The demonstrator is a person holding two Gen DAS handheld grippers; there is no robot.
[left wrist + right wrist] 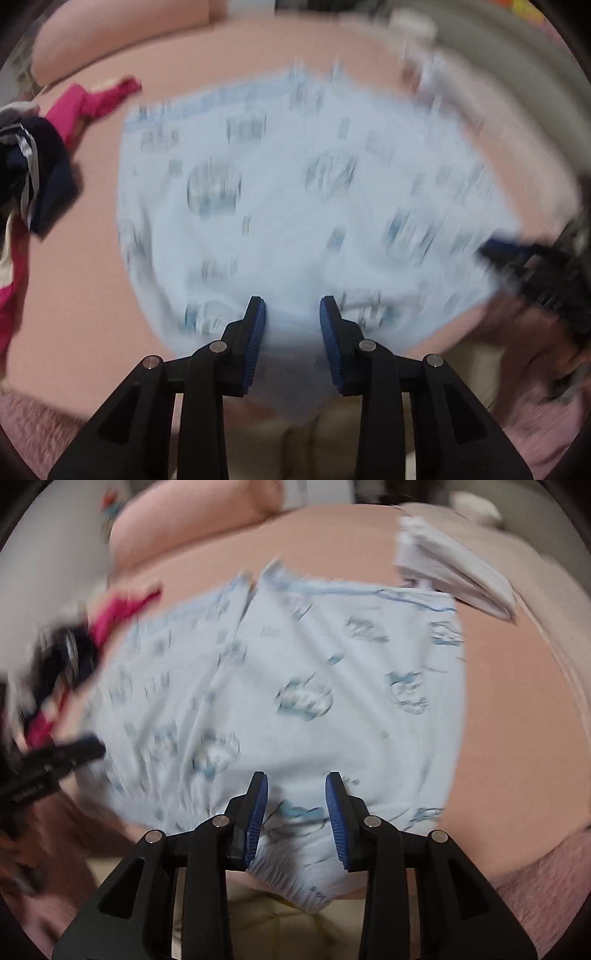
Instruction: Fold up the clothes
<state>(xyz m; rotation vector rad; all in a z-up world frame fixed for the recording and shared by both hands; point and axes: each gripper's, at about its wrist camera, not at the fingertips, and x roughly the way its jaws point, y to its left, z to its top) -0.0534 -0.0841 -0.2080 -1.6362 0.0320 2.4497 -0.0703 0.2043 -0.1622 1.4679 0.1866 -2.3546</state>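
Note:
A light blue garment [295,184] [295,683] with a darker blue print lies spread on the pink bed sheet [74,277] [517,701]. Its near edge hangs over the bed's edge. My left gripper [291,306] hovers over that near edge, jaws apart, with cloth showing between the blue pads but not pinched. My right gripper [295,782] stands the same way over the elastic hem, open. Each gripper shows in the other's view: the right one [517,254] at the garment's right side, the left one [74,753] at its left side. Both views are motion-blurred.
A magenta garment [92,99] [122,609] and a dark navy pile [40,177] [66,653] lie to the left. A folded pale stack [450,568] sits at the far right. A pink pillow [110,40] [192,520] lies at the back. Cream floor [295,443] shows below.

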